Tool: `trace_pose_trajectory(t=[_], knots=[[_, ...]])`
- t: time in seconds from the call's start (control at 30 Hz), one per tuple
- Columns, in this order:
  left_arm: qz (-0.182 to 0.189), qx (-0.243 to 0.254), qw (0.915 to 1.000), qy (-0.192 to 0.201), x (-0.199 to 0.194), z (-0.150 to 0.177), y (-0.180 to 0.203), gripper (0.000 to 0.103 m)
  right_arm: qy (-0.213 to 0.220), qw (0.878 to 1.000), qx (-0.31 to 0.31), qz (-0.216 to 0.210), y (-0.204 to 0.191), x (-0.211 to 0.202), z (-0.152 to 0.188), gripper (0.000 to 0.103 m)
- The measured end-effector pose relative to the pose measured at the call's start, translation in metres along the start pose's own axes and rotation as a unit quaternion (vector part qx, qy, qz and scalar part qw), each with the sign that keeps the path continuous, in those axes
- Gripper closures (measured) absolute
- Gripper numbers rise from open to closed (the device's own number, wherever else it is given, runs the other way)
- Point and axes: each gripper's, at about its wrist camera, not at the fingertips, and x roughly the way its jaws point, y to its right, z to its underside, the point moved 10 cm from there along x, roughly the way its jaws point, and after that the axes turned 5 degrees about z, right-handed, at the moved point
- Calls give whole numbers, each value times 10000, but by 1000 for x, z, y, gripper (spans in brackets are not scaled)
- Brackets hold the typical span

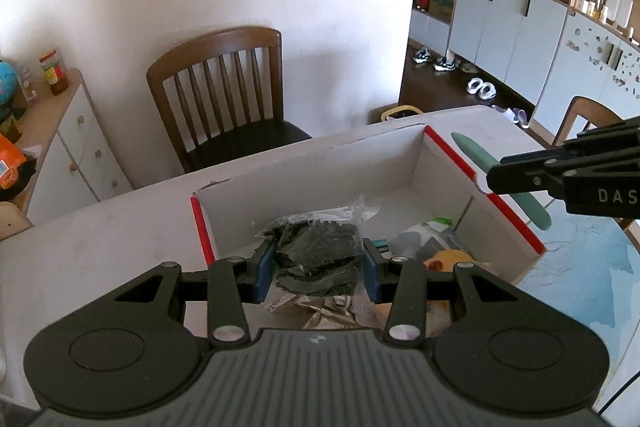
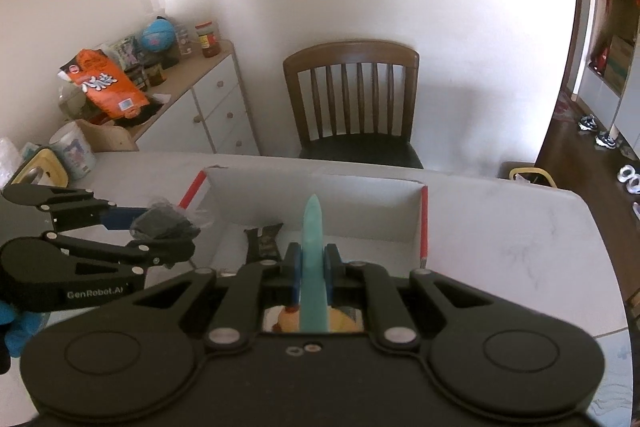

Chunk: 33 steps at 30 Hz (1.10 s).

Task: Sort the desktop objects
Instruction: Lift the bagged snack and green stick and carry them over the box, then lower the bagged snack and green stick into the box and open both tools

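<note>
A white cardboard box (image 1: 416, 163) with red edges stands on the table and holds several items. My left gripper (image 1: 318, 263) is shut on a clear plastic bag of black parts (image 1: 316, 247), held over the box's left half; it also shows in the right wrist view (image 2: 166, 225). My right gripper (image 2: 312, 263) is shut on a long teal stick (image 2: 314, 259) that points forward over the box (image 2: 320, 203). In the left wrist view the stick (image 1: 472, 153) hangs above the box's right red edge.
In the box lie a black packet (image 2: 264, 239), a white and green packet (image 1: 428, 231) and a yellow object (image 1: 448, 259). A brown wooden chair (image 1: 228, 95) stands behind the table. A white cabinet (image 2: 208, 107) with clutter stands to the left.
</note>
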Motion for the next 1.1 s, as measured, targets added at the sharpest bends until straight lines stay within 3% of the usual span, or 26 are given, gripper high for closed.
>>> trace_pose_trajectory(t=[0.47, 1.1], knots=[[3, -116, 9989, -449, 57, 6, -11, 60, -317, 9993, 97, 145, 6, 49, 5, 93], [-41, 102, 9958, -906, 100, 34, -4, 60, -849, 9958, 270, 185, 9, 112, 23, 93]])
